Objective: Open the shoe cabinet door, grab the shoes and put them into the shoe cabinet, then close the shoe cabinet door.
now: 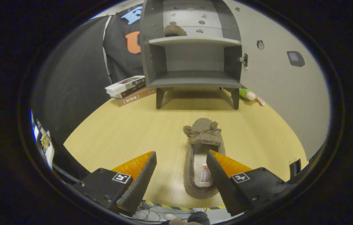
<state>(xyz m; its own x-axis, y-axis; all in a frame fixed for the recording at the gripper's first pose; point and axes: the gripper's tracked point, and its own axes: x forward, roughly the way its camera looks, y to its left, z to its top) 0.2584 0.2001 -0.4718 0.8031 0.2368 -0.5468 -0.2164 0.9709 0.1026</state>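
Pale wood forms the bench [107,137] that stretches ahead of me, with a dark cloth wall on one side and a plain grey wall [283,93] on the other. At the far end of the bench stands a grey cabinet [193,82] on short legs, its door swung open so that both shelves are bare to view. One brown shoe [174,30] sits on the upper shelf; the lower shelf holds nothing I can make out. A stack of books [128,87] lies on the bench just beside the cabinet, against the cloth wall. On the other side, near a cabinet leg, lies a small green and pink toy [250,94].

Closer to me, a second brown shoe [203,137], a fuzzy slipper with a bow on its toe, lies flat on the bench, toe pointing toward the cabinet and heel toward me. It is well apart from the cabinet.

My gripper [181,156] hovers above the heel end of this slipper with its fingers spread wide apart, holding nothing. One finger lies across the slipper's opening in my view; the other is over bare bench beside it. I cannot tell whether either touches it.
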